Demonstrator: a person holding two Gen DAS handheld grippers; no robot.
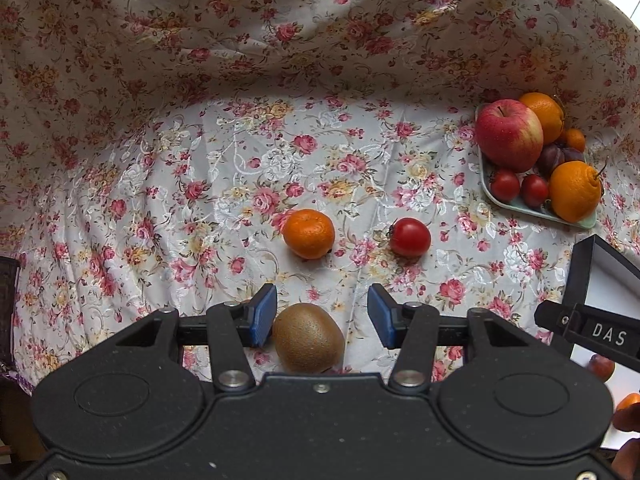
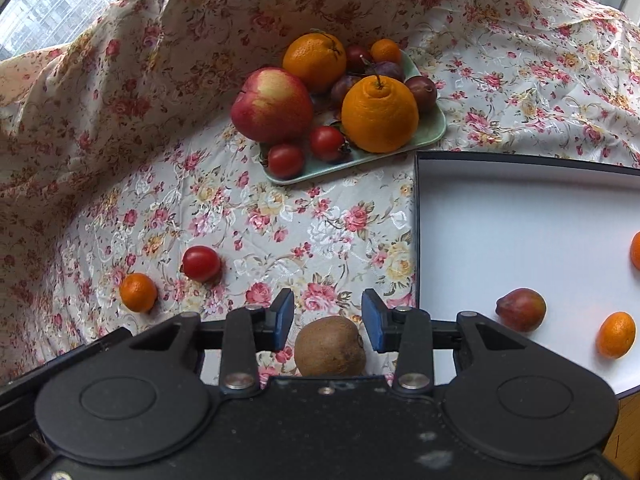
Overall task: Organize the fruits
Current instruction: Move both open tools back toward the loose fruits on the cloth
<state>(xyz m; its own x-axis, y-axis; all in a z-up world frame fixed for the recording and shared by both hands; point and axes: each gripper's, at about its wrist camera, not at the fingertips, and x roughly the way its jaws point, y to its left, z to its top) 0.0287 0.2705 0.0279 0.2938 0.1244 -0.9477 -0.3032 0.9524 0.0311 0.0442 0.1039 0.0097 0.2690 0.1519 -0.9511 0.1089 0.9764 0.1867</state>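
Note:
A brown kiwi point(image 1: 308, 338) lies on the floral cloth between the spread blue pads of my open left gripper point(image 1: 322, 314), close to the left pad. In the right wrist view the kiwi point(image 2: 331, 346) also lies between the pads of my open right gripper point(image 2: 328, 320), with a gap on each side. Beyond it on the cloth lie a small mandarin point(image 1: 309, 233) and a tomato point(image 1: 409, 237); both also show in the right wrist view, the mandarin point(image 2: 138, 292) and the tomato point(image 2: 201, 263). A white box with a dark rim point(image 2: 416, 232) holds a reddish plum point(image 2: 521, 309) and mandarins point(image 2: 616, 334).
A pale green tray point(image 2: 434, 130) at the back carries an apple point(image 2: 273, 105), oranges point(image 2: 380, 114), tomatoes and dark plums; it also shows in the left wrist view point(image 1: 486, 184). The floral cloth rises as a wall behind. The right gripper's body point(image 1: 600, 334) shows at the right edge.

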